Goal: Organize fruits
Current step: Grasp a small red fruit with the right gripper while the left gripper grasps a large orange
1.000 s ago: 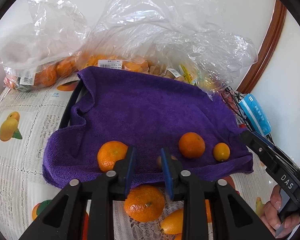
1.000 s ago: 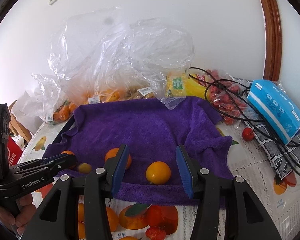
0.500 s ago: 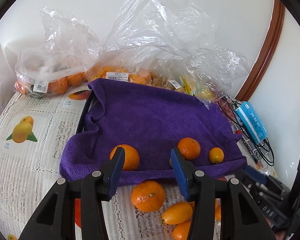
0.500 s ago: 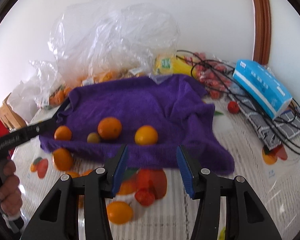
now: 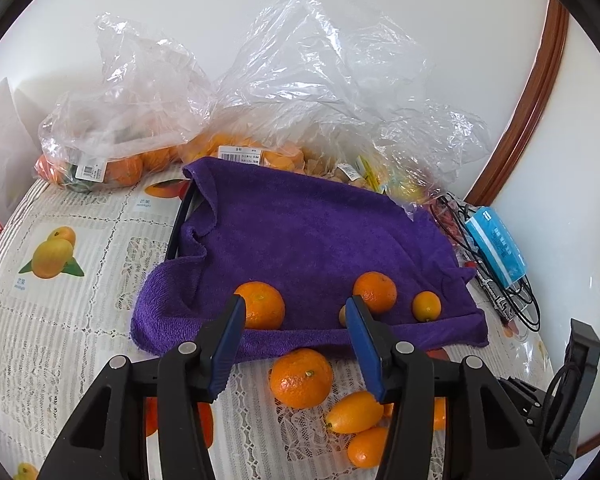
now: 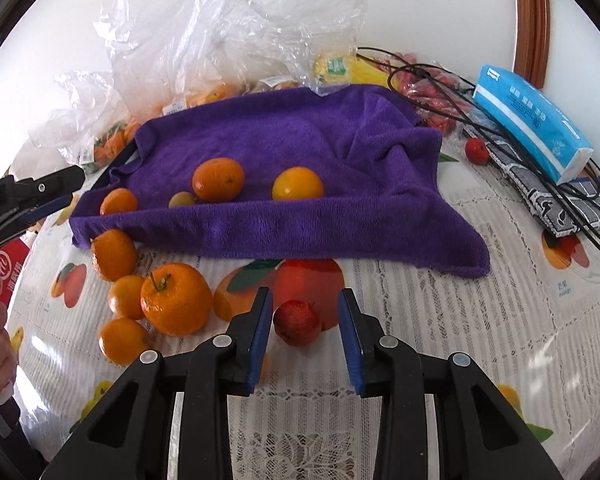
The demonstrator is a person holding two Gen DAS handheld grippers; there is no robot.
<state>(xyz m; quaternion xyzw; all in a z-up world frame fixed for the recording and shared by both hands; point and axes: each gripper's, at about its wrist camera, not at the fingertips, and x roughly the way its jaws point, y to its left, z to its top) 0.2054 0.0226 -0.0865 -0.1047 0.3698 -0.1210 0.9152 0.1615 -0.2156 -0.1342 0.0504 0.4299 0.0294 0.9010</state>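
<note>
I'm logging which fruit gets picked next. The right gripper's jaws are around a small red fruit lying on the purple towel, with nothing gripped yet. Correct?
Not quite: the small red fruit lies on the lace tablecloth, in front of the purple towel, not on it. The right wrist view shows this. The right gripper is closing around it, with nothing gripped yet.

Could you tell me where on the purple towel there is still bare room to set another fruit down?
The purple towel is bare across its back half, up to the plastic bags, and on its right side toward the black cables. Its front edge is crowded: three oranges and a small yellowish fruit sit in a row there.
</note>
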